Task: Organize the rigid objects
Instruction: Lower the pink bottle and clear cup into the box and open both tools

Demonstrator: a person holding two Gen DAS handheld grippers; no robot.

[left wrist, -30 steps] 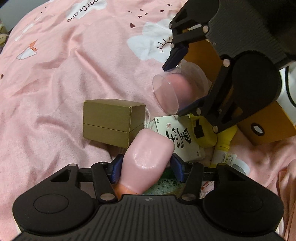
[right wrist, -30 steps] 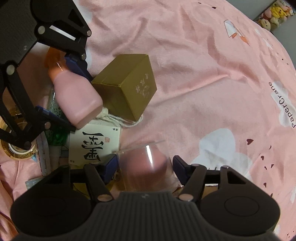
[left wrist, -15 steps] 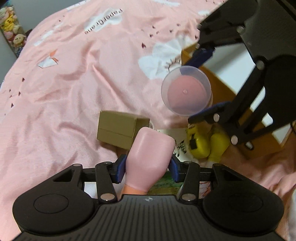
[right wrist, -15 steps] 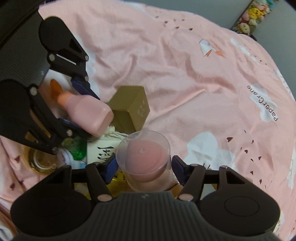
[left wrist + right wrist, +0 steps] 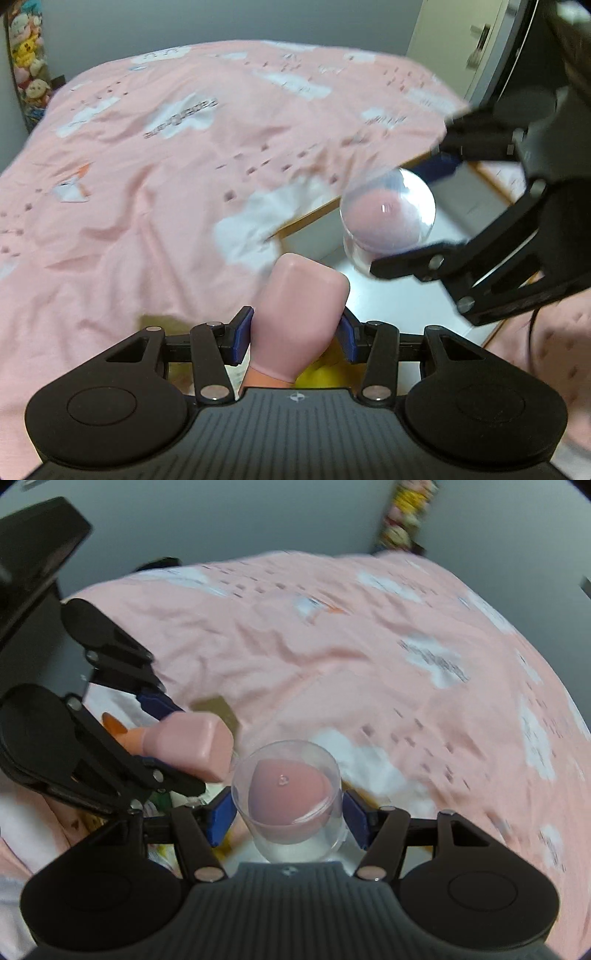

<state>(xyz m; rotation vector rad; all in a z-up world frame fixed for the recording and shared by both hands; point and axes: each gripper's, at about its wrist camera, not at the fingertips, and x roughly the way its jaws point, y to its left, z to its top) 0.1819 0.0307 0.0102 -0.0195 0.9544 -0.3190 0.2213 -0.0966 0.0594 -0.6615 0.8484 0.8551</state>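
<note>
So closest to the left wrist cam, the left gripper (image 5: 297, 334) has its blue pads (image 5: 242, 334) pressed into both sides of a pink bottle (image 5: 299, 321), jaws closed down to the bottle's width, flat base sticking out forward and the orange neck end tucked back toward the gripper body. There's something yellow (image 5: 319, 374) peeking out right under it, too hidden to say what it is. On the other side, the right gripper (image 5: 288, 812) is clamped on a clear plastic container (image 5: 288, 794) with a pink thing inside, blue pads (image 5: 221, 814) touching its walls left and right, so it's only as open as the container is wide. Both are up in the air, near each other, bottle off to the left of the container in the right wrist view (image 5: 192, 744). From the left cam the container (image 5: 386, 223) sits up and to the right of the bottle, with the right gripper's black linkage wrapped around it (image 5: 413, 206). Below that there's a white surface with a wood-colored edge (image 5: 391, 295). A bit of a gold-brown box (image 5: 216, 709) shows behind the bottle, pretty blurry. Farther out it's all pink bedspread (image 5: 147, 206) with white cloud prints and little dark marks, and way back by the grey wall a column of plush toys (image 5: 27, 62). Whole thing is kinda motion-smeared.
</note>
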